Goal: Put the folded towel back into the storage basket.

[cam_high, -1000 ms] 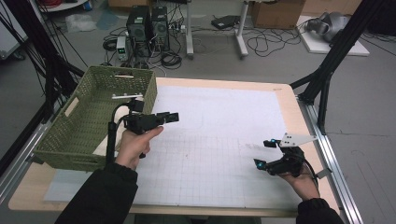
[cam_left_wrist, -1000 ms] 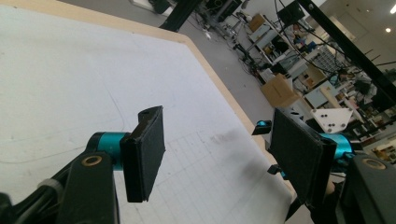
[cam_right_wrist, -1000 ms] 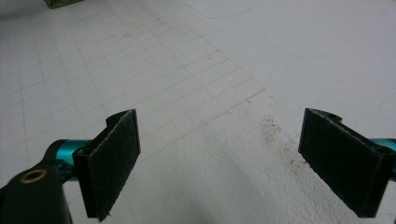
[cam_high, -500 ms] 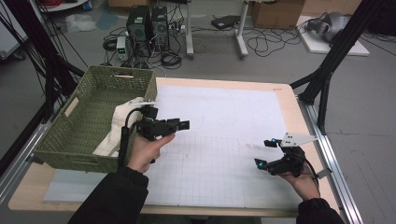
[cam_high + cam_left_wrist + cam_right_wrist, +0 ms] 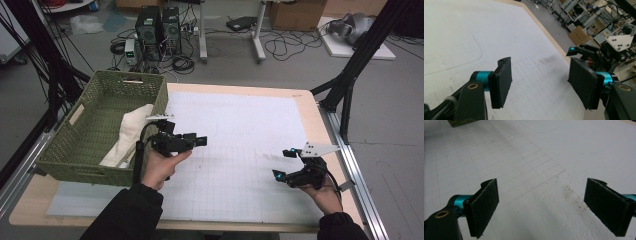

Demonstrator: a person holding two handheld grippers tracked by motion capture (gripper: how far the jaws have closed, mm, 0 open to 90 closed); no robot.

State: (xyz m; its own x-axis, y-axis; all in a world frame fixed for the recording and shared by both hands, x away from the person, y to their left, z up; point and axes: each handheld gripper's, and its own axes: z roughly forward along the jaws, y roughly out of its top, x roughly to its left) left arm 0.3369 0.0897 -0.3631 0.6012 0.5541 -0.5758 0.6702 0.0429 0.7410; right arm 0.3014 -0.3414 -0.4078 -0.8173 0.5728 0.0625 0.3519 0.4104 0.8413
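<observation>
- My left tool (image 5: 200, 140) hangs over the white gridded mat (image 5: 240, 150), pads spread wide, nothing between them
- Cream cloth (image 5: 131, 131) lies in the green wicker basket (image 5: 75, 160) at the tabletop's (image 5: 305, 100) left end, draped up its right wall, just behind and left of that tool
- Cloth's long axis runs front to back along the wall
- Left hand (image 5: 159, 167) is far nearer; I judge the grab is its job
- Right tool (image 5: 280, 165) is well apart near the right edge, gaping, empty
- Mat is bare, a dirt smudge (image 5: 571, 195) close by the right tool; cables and computer towers (image 5: 159, 27) on the floor beyond
</observation>
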